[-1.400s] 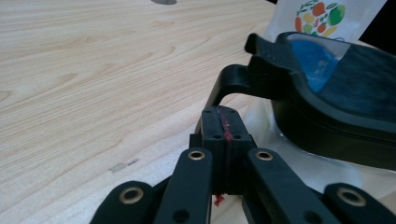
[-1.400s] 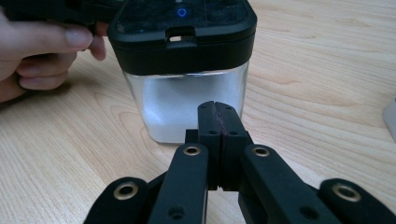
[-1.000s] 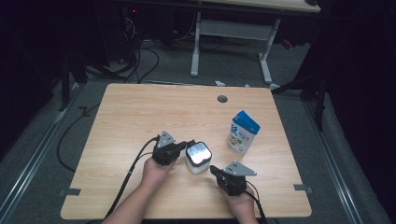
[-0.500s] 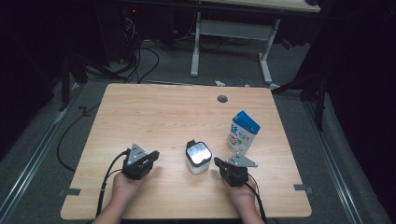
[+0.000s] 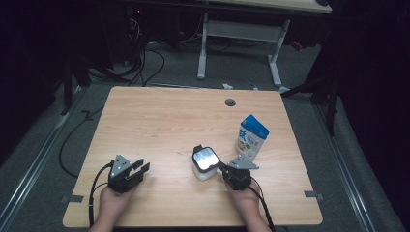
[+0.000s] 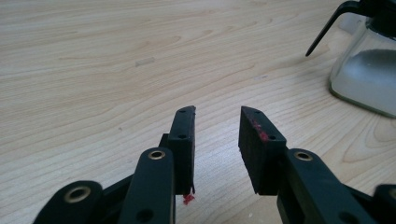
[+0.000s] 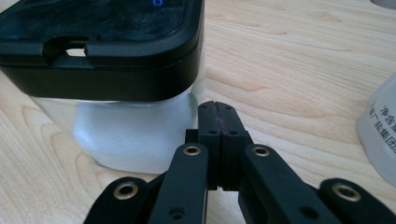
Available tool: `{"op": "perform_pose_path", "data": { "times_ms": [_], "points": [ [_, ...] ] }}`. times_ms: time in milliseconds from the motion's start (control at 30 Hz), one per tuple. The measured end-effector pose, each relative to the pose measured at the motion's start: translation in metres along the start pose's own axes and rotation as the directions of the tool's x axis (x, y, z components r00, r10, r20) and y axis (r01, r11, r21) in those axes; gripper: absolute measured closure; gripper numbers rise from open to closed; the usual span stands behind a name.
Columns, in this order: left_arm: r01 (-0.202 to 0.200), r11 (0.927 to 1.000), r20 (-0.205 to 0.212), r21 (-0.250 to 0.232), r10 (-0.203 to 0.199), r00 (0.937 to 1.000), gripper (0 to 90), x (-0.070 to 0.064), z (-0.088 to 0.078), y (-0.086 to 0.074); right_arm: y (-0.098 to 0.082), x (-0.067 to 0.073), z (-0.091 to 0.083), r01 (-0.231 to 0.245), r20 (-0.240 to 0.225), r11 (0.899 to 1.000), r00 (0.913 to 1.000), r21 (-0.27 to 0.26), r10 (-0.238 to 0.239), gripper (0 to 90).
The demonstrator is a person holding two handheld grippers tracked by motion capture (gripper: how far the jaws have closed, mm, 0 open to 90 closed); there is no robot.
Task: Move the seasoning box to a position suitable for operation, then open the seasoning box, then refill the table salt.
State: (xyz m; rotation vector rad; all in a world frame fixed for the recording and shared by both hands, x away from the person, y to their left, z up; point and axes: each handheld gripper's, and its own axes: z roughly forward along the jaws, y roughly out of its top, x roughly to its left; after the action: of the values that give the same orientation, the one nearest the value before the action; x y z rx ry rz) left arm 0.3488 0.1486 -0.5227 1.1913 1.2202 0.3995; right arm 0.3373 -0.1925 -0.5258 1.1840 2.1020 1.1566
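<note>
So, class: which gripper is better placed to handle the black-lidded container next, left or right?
Right. The right gripper sits beside the black-lidded container, jaws shut. The left gripper, whose jaws have just been opening with nothing between them, lies well apart from it.

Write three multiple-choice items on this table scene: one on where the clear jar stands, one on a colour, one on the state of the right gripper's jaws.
1. Where does the clear jar stand?
A. Just in front of the right gripper
B. At the far left corner of the table
C. On top of the carton

2. What colour is the top of the carton?
A. Red
B. Blue
C. Green

3. How do the right gripper's jaws stand?
A. Wide apart around the jar
B. Shut together, holding nothing
C. Clamped on the carton

Key:
1 A, the high view shows the jar close before that gripper's tips, near the table's front middle.
2 B, the white carton has a blue top in the high view.
3 B, the right gripper view shows the two pads pressed together beside the jar's wall.
</note>
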Motion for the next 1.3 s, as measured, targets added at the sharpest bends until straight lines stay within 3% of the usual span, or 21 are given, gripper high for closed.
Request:
{"op": "perform_pose_path", "data": {
  "times_ms": [900, 1300],
  "points": [
    [0.021, 0.9997, 0.030, -0.012, -0.021, 0.9993, 64.5, -0.006, -0.003, 0.000, -0.009, 0.019, -0.016, 0.028, -0.020, 1.000, 0.9994, 0.002, -0.028, 90.0],
    [0.004, 1.0000, 0.044, -0.005, -0.004, 0.9990, 62.2, -0.012, -0.005, -0.004, -0.013, 0.029, -0.022, 0.026, -0.047, 0.999, 0.9985, -0.017, -0.027, 90.0]
  ]
}}
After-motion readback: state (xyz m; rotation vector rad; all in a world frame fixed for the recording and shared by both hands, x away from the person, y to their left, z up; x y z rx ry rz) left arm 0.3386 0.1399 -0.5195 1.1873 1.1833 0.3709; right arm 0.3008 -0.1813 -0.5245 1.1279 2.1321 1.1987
